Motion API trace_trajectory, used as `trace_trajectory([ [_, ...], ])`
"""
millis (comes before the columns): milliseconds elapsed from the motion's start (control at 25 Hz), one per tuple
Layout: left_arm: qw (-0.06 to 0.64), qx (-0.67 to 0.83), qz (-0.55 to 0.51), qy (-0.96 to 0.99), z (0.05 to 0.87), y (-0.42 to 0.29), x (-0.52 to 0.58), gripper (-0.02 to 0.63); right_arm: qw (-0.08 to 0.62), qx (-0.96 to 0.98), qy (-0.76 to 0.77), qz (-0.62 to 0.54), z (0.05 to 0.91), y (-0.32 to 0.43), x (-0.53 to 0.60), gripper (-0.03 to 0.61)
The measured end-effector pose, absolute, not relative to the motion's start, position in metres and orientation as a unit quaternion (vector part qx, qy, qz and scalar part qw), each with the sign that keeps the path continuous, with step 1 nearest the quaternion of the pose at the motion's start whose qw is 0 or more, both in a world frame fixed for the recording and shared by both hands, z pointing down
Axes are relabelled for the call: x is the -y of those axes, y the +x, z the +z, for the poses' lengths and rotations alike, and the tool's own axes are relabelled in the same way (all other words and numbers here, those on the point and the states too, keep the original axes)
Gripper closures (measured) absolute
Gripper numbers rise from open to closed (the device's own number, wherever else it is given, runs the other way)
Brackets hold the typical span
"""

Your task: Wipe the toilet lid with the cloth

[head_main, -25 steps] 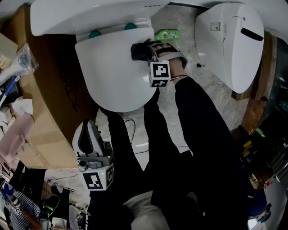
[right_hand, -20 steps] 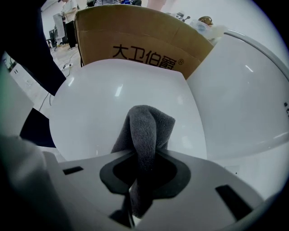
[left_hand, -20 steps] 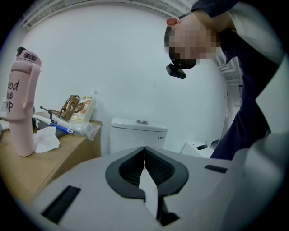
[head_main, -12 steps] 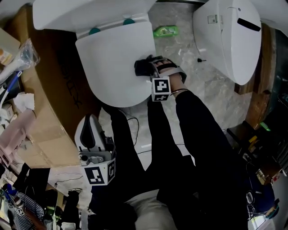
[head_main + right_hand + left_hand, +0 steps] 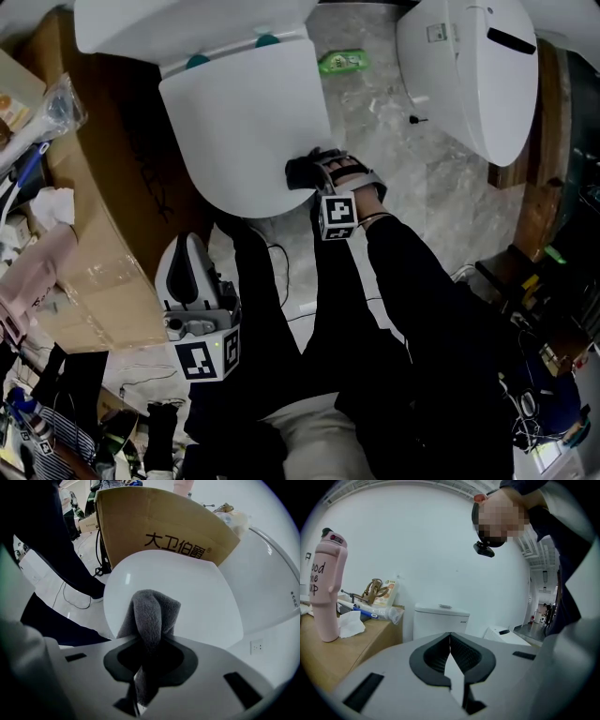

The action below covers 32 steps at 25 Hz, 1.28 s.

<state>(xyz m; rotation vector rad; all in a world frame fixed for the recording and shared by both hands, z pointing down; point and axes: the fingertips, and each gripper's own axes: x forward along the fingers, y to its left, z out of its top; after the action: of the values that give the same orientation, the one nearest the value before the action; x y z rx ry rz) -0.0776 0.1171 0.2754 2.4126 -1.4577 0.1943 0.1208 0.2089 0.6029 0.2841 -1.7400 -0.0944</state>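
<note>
The white toilet lid (image 5: 246, 122) is closed; in the right gripper view it (image 5: 187, 592) fills the middle. My right gripper (image 5: 312, 174) is shut on a dark grey cloth (image 5: 300, 172) and rests at the lid's front right edge. In the right gripper view the cloth (image 5: 151, 613) is bunched upright between the jaws (image 5: 149, 644), its fold against the lid. My left gripper (image 5: 187, 281) hangs low by the person's left leg, away from the toilet. Its jaws (image 5: 450, 641) are shut with nothing between them.
A big cardboard box (image 5: 103, 216) stands left of the toilet, close to the lid. A second white toilet (image 5: 473, 75) lies at the right. A green bottle (image 5: 343, 63) and a cable (image 5: 277, 272) lie on the stone floor. A pink tumbler (image 5: 326, 588) stands on a box.
My right gripper has dragged the cloth down the lid's right side, from near the hinge end to the front edge. The left gripper has hardly moved.
</note>
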Motion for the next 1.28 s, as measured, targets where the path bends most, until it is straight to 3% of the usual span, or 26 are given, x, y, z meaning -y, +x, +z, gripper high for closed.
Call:
trace_trajectory([
  [600,0.159,0.516,0.060,0.839,0.276,-0.083,-0.115,0.598,0.622,0.777,0.077,0.056,0.587,0.111,-0.223,0.512],
  [1280,0.173,0.545,0.072,0.817,0.272,-0.096,-0.097,0.598,0.591,0.772,0.171,-0.161,0.528,0.099,0.023,0.512],
])
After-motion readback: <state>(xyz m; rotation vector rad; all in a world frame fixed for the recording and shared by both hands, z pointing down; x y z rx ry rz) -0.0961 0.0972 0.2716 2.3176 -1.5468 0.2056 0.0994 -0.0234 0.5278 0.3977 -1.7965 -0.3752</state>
